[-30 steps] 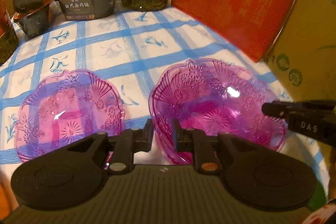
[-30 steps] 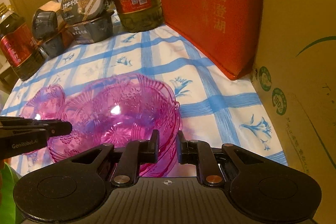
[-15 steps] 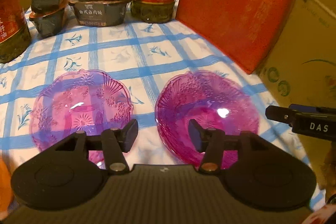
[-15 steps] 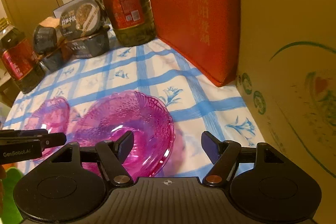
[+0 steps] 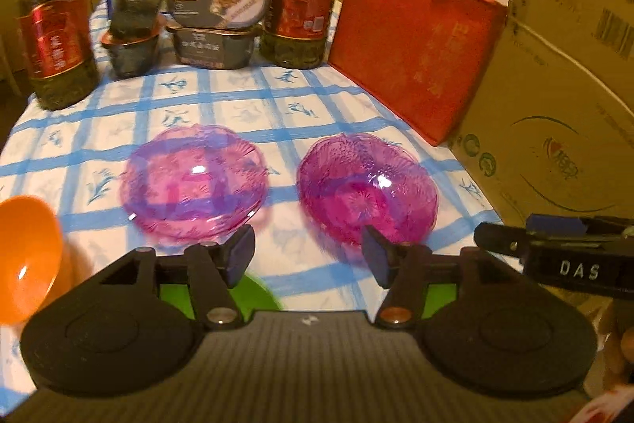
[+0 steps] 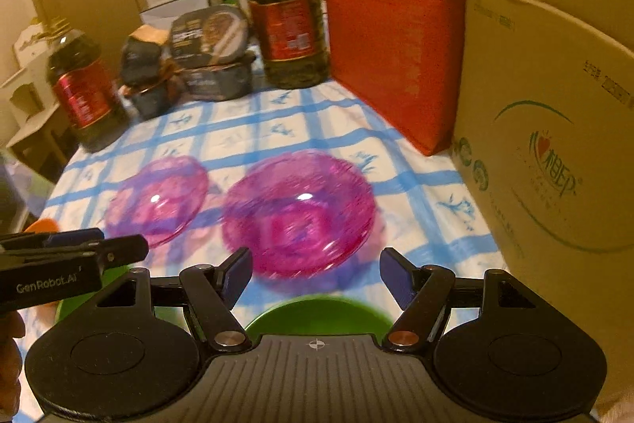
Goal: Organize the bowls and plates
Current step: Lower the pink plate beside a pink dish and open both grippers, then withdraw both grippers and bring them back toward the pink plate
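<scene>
Two clear purple plastic dishes lie on the blue-checked cloth [image 5: 222,94]: a flatter plate [image 5: 194,183] [image 6: 156,199] on the left and a deeper stack of bowls [image 5: 366,187] [image 6: 299,211] on the right. My left gripper [image 5: 309,258] hangs above and in front of both, its jaws opening with nothing between them. My right gripper [image 6: 316,274] is open and empty, pulled back from the bowls. An orange bowl [image 5: 25,254] sits at the near left and a green dish [image 6: 317,316] [image 5: 253,294] lies under the grippers, mostly hidden.
At the back stand two oil bottles [image 5: 55,38] [image 5: 303,10] and stacked black food tubs [image 5: 216,22]. A red bag [image 5: 412,54] and a big cardboard box [image 6: 554,113] wall off the right side. The other gripper's finger crosses each view.
Both grippers let go of the purple bowls, opened, and rose back toward me. The orange bowl and green dish have come into view at the near edge.
</scene>
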{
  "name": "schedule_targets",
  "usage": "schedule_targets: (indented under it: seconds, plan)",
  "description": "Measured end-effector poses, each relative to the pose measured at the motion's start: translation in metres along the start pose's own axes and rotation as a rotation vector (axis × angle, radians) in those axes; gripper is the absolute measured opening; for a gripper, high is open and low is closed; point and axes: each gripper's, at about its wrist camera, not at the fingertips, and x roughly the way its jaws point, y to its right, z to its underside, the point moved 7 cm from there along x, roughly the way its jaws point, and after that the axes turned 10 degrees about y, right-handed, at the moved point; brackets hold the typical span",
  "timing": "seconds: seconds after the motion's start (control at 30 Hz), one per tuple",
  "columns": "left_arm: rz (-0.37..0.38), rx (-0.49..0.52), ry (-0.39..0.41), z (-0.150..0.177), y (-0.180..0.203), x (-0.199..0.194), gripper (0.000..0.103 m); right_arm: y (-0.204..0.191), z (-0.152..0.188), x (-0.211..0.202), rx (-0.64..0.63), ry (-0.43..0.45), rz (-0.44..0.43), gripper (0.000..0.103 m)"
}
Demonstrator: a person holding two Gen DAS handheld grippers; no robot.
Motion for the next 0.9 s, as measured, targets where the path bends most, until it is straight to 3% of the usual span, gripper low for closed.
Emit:
schedule_targets:
  seconds: [0.43,0.9]
  plan:
    - [-0.067,-0.058,0.043,0.041,-0.050,-0.087,0.065,-0.057,0.045,-0.053,-0.009,0.004,-0.010,0.071]
    - [-0.127,-0.077,0.054,0.074,-0.090,-0.134,0.066,-0.097,0.091,-0.077,-0.001,-0.010,-0.039,0.071]
